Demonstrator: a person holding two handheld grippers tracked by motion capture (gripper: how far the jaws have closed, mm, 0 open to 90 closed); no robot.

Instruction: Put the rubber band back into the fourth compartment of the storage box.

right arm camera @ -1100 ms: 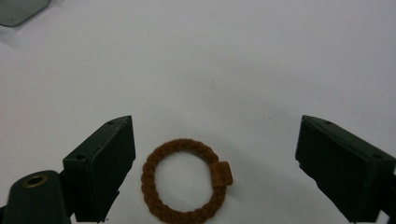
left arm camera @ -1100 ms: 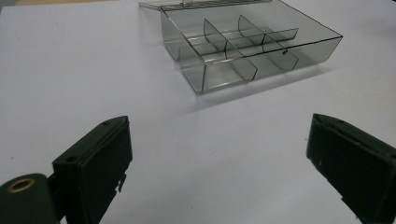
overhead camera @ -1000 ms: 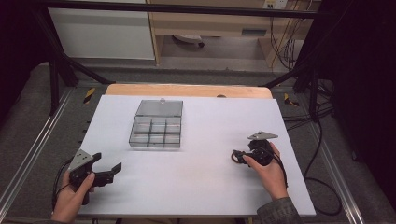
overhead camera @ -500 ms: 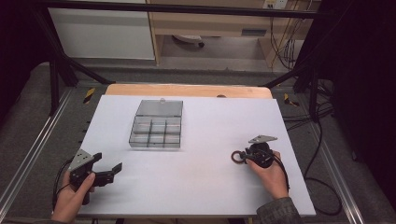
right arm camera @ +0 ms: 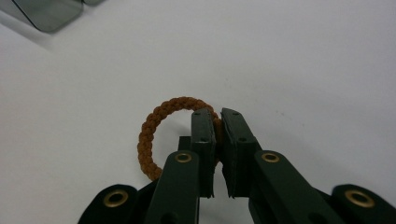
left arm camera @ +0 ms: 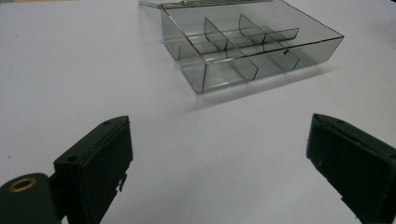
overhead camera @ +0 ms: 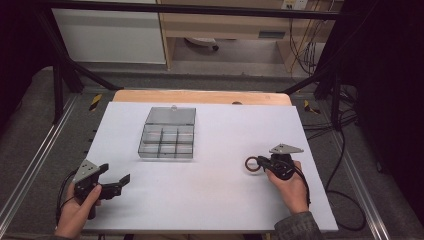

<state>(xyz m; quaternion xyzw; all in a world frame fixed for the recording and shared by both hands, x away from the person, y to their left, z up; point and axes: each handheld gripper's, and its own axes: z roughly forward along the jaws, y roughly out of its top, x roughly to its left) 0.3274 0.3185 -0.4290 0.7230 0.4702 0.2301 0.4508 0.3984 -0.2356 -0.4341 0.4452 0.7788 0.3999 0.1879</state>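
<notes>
Clamping on a brown braided ring (right arm camera: 152, 130), the right gripper (right arm camera: 217, 122) is seen w/ its jaws having just been closing, the ring's braid pinched between the pads near its right-hand arc. In the high view the ring (overhead camera: 251, 165) lies flat on the white table sheet (overhead camera: 210, 210), right-of-centre and well apart from the clear compartment box (overhead camera: 166, 140); most of the loop sticks out past the jaw tips toward the box side. The grip appears to be taken on one strand only, prob. so the loop hangs free and can be lowered into a cell w/o the jaws fouling the dividers. The right hand (overhead camera: 292, 187) is kept low, gripper roughly level w/ the table, which suits a pick from a flat surface.

The left gripper (overhead camera: 112, 182) is held at the near-left corner, jaws spread wide apart, nothing between them. In the left gripper view the box (left arm camera: 252, 44) is framed ahead, lid folded back, six cells apparently empty. That hand seems to be parked in reserve, poss. to steady the box if needed.

Judged stage: ring secured, lift and carry to the box not yet begun. A slip is poss. since the braid is round and soft.
</notes>
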